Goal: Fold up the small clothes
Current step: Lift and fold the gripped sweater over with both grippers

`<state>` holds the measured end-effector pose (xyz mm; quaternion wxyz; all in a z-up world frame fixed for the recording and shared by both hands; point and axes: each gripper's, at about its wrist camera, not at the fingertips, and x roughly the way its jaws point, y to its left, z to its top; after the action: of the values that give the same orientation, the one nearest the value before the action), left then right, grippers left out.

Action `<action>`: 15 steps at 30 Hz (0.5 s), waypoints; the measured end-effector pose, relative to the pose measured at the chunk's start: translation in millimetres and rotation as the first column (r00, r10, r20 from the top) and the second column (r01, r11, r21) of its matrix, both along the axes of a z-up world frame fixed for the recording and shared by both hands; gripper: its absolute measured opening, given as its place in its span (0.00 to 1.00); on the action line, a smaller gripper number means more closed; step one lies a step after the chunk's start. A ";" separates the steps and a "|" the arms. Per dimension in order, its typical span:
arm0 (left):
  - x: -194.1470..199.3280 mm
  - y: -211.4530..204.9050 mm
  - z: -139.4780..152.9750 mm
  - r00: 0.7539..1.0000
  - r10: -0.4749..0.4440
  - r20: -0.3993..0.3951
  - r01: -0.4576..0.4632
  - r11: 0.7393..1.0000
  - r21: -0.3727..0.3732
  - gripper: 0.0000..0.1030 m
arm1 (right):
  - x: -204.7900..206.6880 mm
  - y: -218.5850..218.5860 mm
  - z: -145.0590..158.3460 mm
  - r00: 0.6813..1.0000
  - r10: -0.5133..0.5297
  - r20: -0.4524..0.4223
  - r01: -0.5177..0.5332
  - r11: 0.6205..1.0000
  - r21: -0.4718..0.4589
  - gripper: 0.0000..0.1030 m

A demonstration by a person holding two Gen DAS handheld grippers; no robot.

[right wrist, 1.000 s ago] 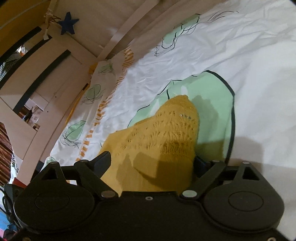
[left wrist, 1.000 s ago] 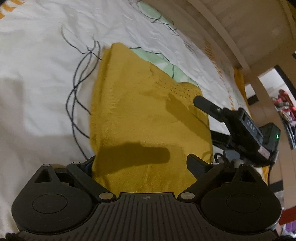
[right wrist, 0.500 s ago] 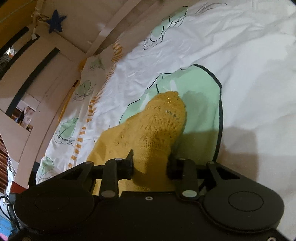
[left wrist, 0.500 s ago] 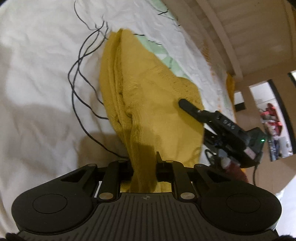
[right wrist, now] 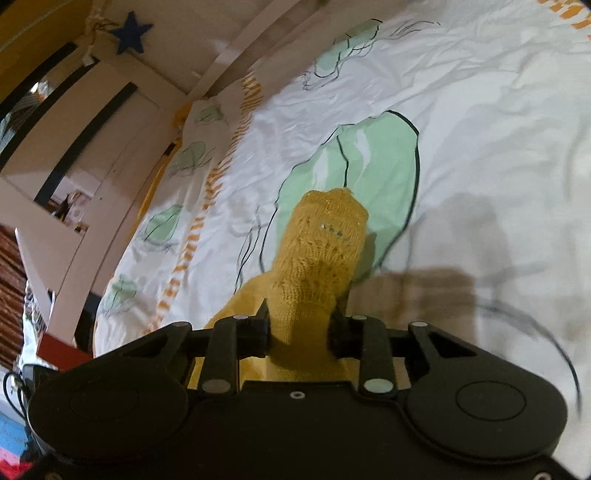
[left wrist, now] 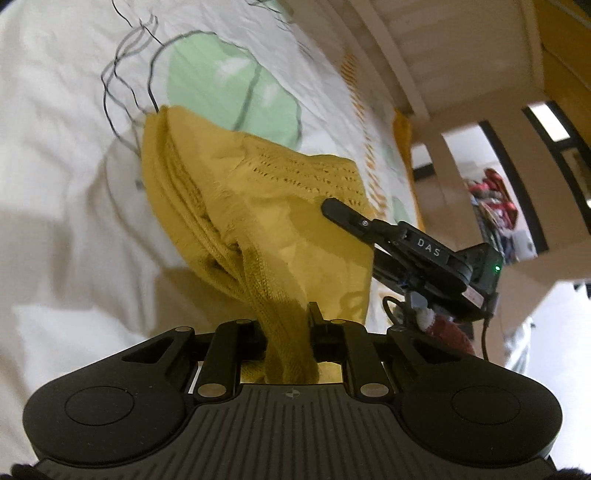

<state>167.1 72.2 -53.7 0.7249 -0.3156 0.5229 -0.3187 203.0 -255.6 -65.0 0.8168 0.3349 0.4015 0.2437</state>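
A mustard-yellow knitted garment (left wrist: 258,192) lies bunched on the white bedsheet (left wrist: 55,147). Its near edge is lifted off the sheet. My left gripper (left wrist: 286,325) is shut on a gathered ribbed fold of that edge. In the left wrist view, my right gripper comes in from the right, with one black finger (left wrist: 347,216) lying over the cloth. In the right wrist view, my right gripper (right wrist: 299,325) is shut on a lacy-knit part of the garment (right wrist: 325,236), which rises as a hump over a green leaf print (right wrist: 369,166).
The sheet (right wrist: 480,110) is white with green leaf shapes and orange dashes. A pale wooden bed frame (left wrist: 406,55) runs along its far side. A blue star (right wrist: 131,35) hangs on the wood. A doorway (left wrist: 498,192) opens beyond.
Both grippers went from open around the flat garment's near edge to shut on it. They have since lifted it, bunching the cloth and uncovering the green leaf print.
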 end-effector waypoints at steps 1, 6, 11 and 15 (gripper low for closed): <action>-9.3 -1.6 2.2 1.000 -0.006 0.006 0.006 1.000 0.004 0.15 | -11.5 -1.9 2.7 1.000 0.004 0.002 -0.004 1.000 0.003 0.39; -55.9 -9.5 8.7 1.000 -0.023 0.018 0.022 1.000 0.023 0.16 | -59.9 -15.4 6.2 1.000 0.010 0.000 -0.010 0.999 0.031 0.39; -90.6 -29.2 -13.0 0.999 -0.036 0.028 0.028 0.970 0.241 0.20 | -81.7 -23.9 -6.3 0.998 -0.052 0.031 0.056 0.986 -0.159 0.39; -108.5 -28.0 -32.5 0.998 0.006 0.058 -0.025 0.946 0.323 0.22 | -75.5 -34.1 -31.0 0.992 -0.124 0.011 0.123 0.962 -0.242 0.43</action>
<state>58.6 44.2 -86.2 0.7838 -0.1876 0.5448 -0.2317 127.5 -289.7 -96.1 0.8642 0.2576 0.4086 0.1407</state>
